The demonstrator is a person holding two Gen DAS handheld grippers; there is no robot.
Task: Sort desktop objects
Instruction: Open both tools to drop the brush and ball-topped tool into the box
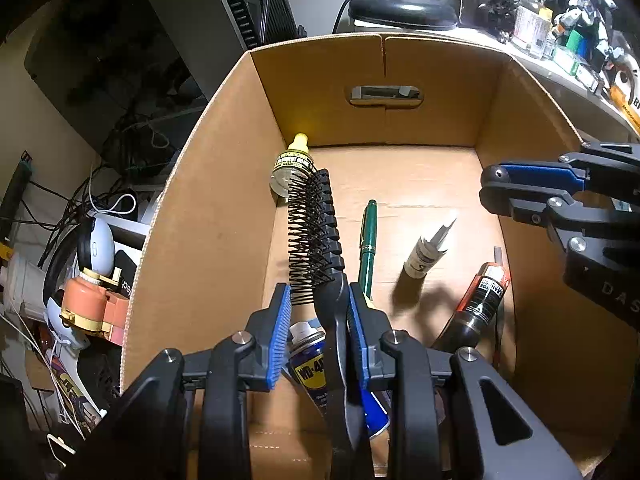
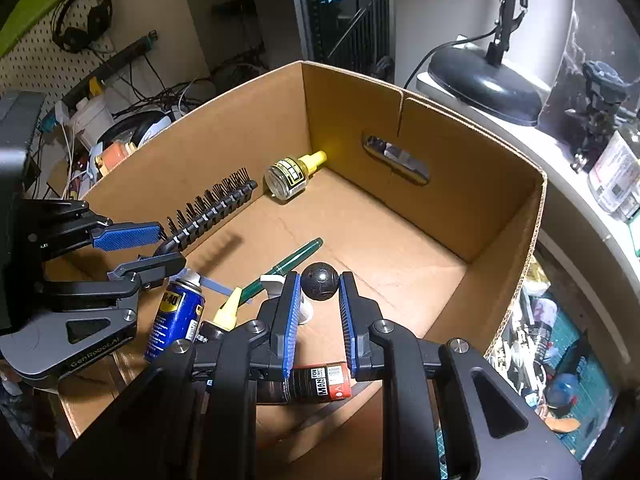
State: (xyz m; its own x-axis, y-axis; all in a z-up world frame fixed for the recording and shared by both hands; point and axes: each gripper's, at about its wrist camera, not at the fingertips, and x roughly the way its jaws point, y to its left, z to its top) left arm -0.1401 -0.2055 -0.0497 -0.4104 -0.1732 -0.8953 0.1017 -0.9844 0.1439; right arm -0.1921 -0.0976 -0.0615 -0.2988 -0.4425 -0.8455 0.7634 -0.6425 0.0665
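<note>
A cardboard box (image 1: 224,184) (image 2: 500,208) holds the sorted items. My left gripper (image 1: 320,304) (image 2: 160,246) is over the box's near left part, jaws apart, with a black hairbrush (image 1: 314,232) (image 2: 212,210) between them; its handle rests against the right pad only. My right gripper (image 2: 319,286) (image 1: 496,184) is shut on a small black ball (image 2: 320,276) (image 1: 495,174) above the box's middle. On the box floor lie a yellow-capped bottle (image 1: 290,168) (image 2: 294,172), a green pen (image 1: 368,248) (image 2: 288,264), a WD-40 can (image 1: 310,364) (image 2: 176,316), a white tube (image 1: 426,252) and a black-red tube (image 1: 480,300) (image 2: 316,380).
A black lamp base (image 1: 402,8) (image 2: 488,80) stands behind the box. Model kits and jars (image 1: 560,20) crowd the shelf at right. Cables, headphones and an orange toy (image 1: 94,304) lie left of the box. A computer tower (image 2: 344,12) stands behind.
</note>
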